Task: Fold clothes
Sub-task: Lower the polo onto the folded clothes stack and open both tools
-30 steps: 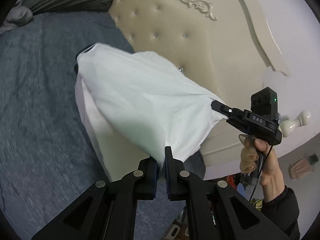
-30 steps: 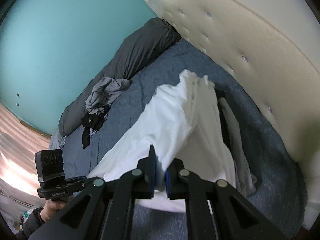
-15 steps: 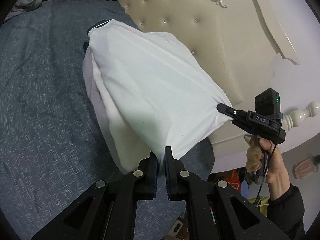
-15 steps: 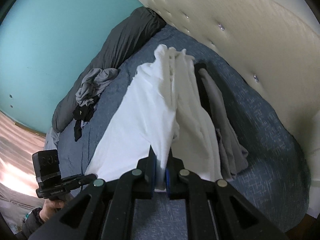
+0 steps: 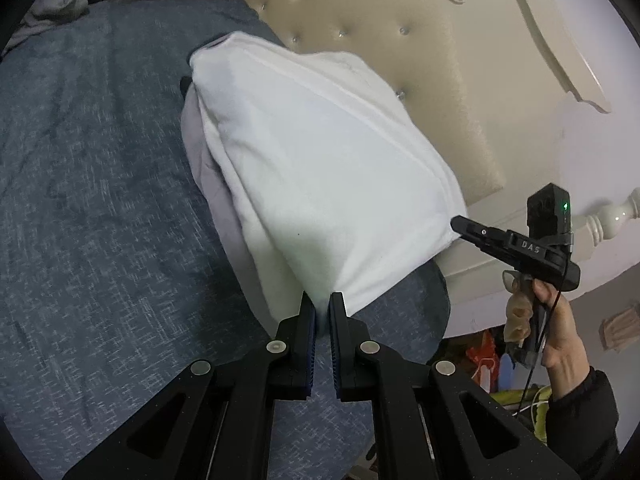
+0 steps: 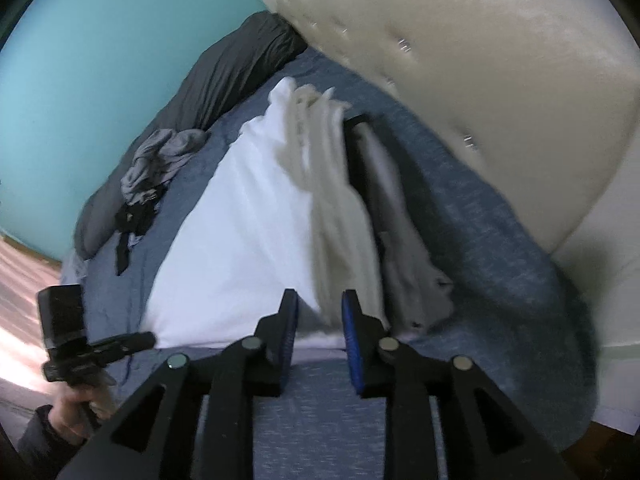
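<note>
Pinching the near corner of the white garment (image 5: 320, 176), the left gripper (image 5: 322, 312) has its two fingers drawn close together with a sliver of the cloth's hem between the blue pads. The garment lies folded over on the blue bedspread (image 5: 100, 220), stretched along the side of the bed nearest the cream tufted headboard (image 5: 360, 20), its far end reaching toward the dark grey pillow (image 6: 224, 76). A greyish layer of cloth (image 5: 212, 192) shows under its left edge.

The right gripper (image 6: 319, 312) has its fingers spread apart, the white cloth lying between and beyond them without either pad visibly clamped on it; this view is motion-blurred, so contact at the tips cannot be told for sure. In the left wrist view the same tool's tip sits just beside the garment's other near corner, at the bed's edge by the headboard.

A crumpled grey garment (image 6: 160, 164) and a black item (image 6: 132, 220) lie in a heap near the pillow, well apart from the white one. Behind the bed is a teal wall (image 6: 100, 40)
</note>
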Tool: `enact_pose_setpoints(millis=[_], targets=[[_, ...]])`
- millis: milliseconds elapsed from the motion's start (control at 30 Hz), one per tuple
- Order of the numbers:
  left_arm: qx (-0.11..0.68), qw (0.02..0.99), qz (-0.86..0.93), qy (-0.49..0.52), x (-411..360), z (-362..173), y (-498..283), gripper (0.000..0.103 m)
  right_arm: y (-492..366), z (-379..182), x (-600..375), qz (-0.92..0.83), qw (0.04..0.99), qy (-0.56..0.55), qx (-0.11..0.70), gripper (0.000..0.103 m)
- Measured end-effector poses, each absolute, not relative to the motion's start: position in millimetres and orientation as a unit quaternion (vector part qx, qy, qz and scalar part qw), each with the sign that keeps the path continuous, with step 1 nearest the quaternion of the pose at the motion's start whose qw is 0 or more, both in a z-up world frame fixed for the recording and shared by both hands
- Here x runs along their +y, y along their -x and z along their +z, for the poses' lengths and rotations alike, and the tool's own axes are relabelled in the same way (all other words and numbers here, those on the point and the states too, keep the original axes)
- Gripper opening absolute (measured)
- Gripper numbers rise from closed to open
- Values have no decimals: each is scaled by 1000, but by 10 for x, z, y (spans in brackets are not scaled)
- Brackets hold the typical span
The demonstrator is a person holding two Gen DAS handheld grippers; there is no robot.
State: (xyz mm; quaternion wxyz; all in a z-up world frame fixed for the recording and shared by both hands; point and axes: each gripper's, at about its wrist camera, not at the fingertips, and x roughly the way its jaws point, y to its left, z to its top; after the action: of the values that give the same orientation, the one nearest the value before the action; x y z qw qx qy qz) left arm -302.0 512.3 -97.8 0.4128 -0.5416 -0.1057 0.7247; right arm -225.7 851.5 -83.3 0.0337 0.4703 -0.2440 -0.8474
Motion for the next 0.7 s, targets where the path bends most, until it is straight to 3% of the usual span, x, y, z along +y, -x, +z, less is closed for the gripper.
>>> enact_pose_setpoints(millis=[300,700], targets=[[-96,408,754,506,5133,-742,3126,7,2299,-477,8445,-884,44,-407,-226,22],[-91,401,747,522,5176,-1098,3204,7,2500,-821,8411,-860,33,-469,-200,22]])
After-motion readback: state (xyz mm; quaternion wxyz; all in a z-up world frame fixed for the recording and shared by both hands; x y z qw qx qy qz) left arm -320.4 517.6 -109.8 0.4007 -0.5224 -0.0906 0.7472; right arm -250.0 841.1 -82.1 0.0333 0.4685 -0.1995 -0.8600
